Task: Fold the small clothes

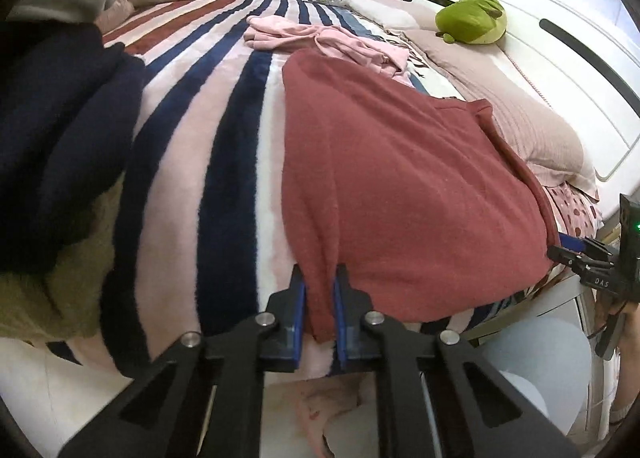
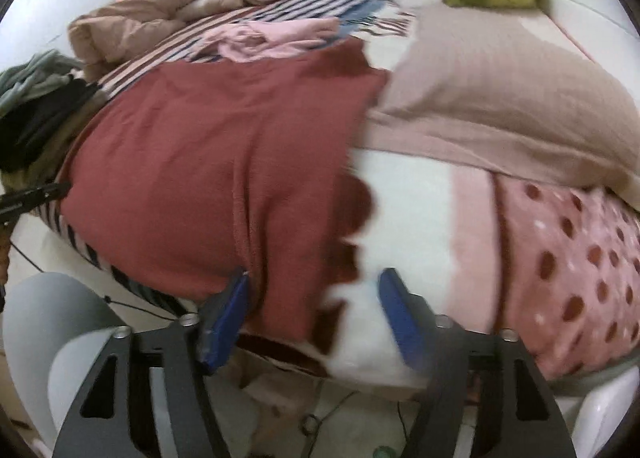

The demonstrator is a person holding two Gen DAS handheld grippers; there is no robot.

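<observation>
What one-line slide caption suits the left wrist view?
Left tool pinches the near corner of a brick-red knit garment spread on a striped fleece blanket.

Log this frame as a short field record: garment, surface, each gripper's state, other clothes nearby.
garment: red sweater, spread flat, near edge at the bed's side
surface: striped blanket on a bed
left gripper: shut on the sweater's near left corner
right gripper: open, fingers straddling the sweater's near right edge, not yet clamped
other clothes: pink garment crumpled beyond the sweater; dark navy garment at left
also: green plush by the pillow
</observation>
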